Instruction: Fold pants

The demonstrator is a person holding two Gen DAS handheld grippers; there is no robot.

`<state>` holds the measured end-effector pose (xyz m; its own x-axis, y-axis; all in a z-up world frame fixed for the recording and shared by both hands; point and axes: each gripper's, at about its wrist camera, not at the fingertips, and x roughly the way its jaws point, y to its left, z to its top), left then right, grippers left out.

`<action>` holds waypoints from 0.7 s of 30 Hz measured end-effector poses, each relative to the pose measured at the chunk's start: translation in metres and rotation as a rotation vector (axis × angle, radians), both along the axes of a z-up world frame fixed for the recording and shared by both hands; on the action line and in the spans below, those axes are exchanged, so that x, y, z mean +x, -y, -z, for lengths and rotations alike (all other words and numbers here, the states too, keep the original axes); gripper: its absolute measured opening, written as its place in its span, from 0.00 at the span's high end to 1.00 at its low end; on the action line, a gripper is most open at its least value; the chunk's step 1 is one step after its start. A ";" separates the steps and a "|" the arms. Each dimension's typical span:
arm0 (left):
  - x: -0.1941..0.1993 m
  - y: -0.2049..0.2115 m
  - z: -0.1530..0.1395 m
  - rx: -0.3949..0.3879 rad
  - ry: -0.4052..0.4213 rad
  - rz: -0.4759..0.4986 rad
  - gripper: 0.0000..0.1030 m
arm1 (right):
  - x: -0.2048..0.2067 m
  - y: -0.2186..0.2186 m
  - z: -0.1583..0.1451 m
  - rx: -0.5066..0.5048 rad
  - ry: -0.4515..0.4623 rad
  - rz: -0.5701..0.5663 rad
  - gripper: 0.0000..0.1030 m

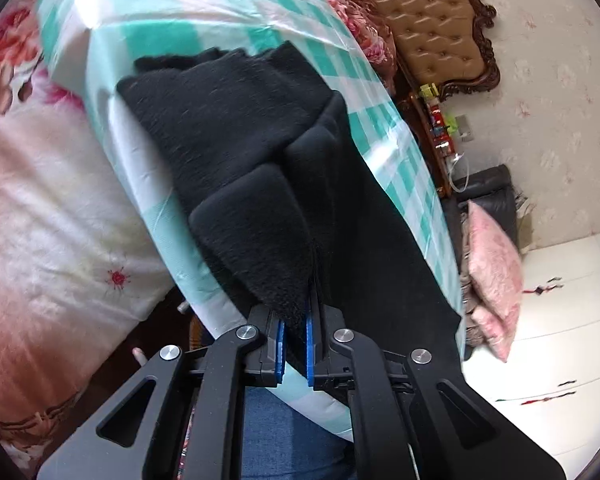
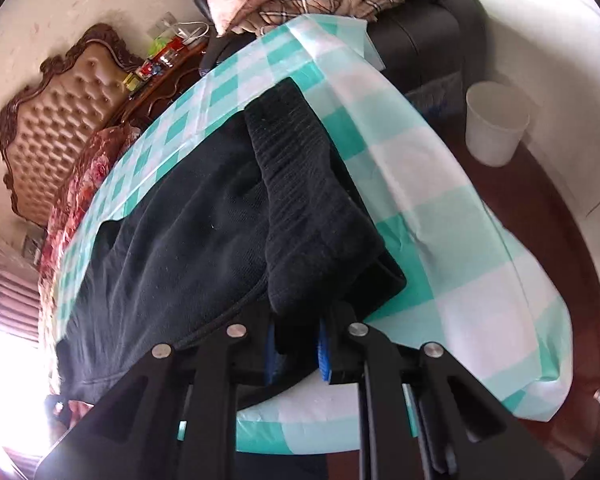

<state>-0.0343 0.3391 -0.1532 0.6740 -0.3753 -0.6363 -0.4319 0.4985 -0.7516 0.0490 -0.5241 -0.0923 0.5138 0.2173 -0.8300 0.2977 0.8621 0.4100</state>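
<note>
Black pants (image 1: 236, 128) lie on a table covered with a teal-and-white checked cloth (image 1: 260, 12). My left gripper (image 1: 295, 344) is shut on a fuzzy black edge of the pants at the table's near edge, with the cloth pinched between the blue pads (image 1: 280, 344). In the right wrist view the pants (image 2: 188, 224) spread over the same cloth (image 2: 440, 216). My right gripper (image 2: 298, 354) is shut on a ribbed black part of the pants (image 2: 300, 184) that is lifted and folded over.
A bed with floral bedding (image 1: 40, 200) and a tufted brown headboard (image 1: 432, 20) stand beside the table. A dark sofa with a pink cushion (image 1: 492, 276) and blankets is near. A white bin (image 2: 496, 124) stands on the dark floor.
</note>
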 end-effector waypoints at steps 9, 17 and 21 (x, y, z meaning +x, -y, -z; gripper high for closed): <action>-0.002 -0.011 0.007 -0.050 0.071 -0.036 0.93 | -0.004 -0.005 -0.003 -0.019 0.011 0.001 0.84; 0.017 0.003 -0.044 0.234 0.138 0.015 0.95 | -0.011 -0.003 -0.026 0.015 0.052 -0.014 0.84; 0.029 -0.007 -0.020 0.200 0.008 0.025 0.91 | -0.012 -0.001 -0.005 -0.009 -0.002 -0.009 0.84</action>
<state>-0.0050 0.3462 -0.1333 0.6713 -0.2586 -0.6946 -0.4124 0.6484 -0.6399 0.0373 -0.5227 -0.0876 0.5106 0.2147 -0.8326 0.2908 0.8682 0.4022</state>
